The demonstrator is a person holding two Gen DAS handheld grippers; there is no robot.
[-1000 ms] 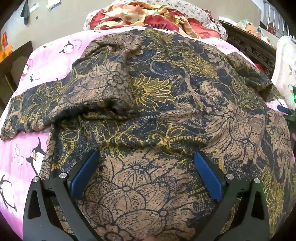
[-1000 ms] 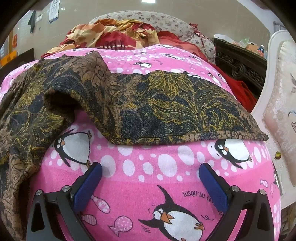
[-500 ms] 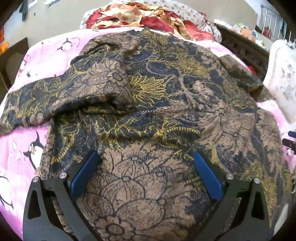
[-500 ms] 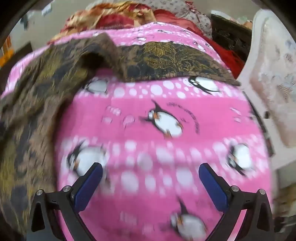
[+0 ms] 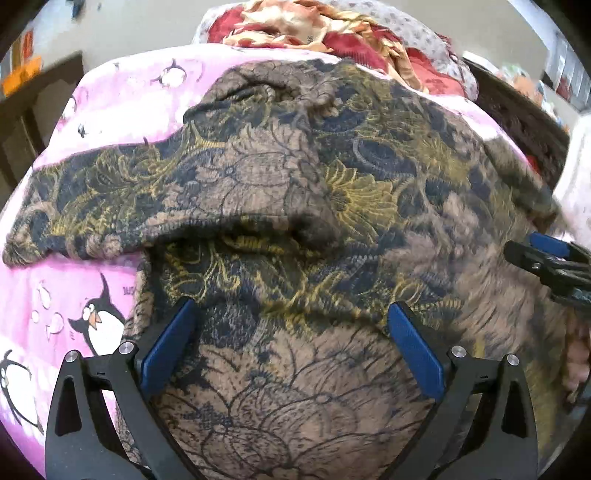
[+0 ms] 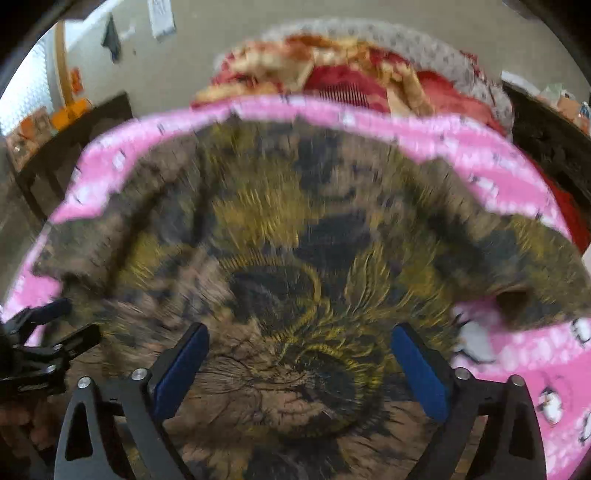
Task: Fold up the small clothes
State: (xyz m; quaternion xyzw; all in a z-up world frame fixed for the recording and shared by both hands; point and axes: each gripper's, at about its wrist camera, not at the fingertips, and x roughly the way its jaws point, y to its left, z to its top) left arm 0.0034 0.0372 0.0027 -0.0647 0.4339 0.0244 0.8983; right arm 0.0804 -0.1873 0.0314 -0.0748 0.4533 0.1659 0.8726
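garment: dark floral-print shirt [image 5: 295, 206], brown/navy/gold, spread flat on the bed [image 5: 110, 110]; fills most of both views
bed cover: pink penguin-print sheet [image 5: 74, 295], visible left of the shirt in the left wrist view, right and far in the right wrist view
sleeve: left sleeve [image 5: 92, 199] lies out to the left across the sheet, its near edge lifted in a fold; the other sleeve [image 6: 524, 280] reaches out to the right, cuff opening visible
left tongs [image 5: 291, 339]: spread wide, nothing between the pads, over the near part of the shirt
right tongs [image 6: 299, 363]: spread wide, nothing pinched, over the shirt's middle; view is motion-blurred, so contact with the cloth can't be judged
cross-view: right tongs show at the right edge of the left wrist view, left tongs at the left edge of the right wrist view; the two sit side by side
far end: heap of red/cream bedding [image 5: 325, 33] beyond the shirt, against the wall
right side: dark carved wooden frame [image 5: 517, 110] beside the bed
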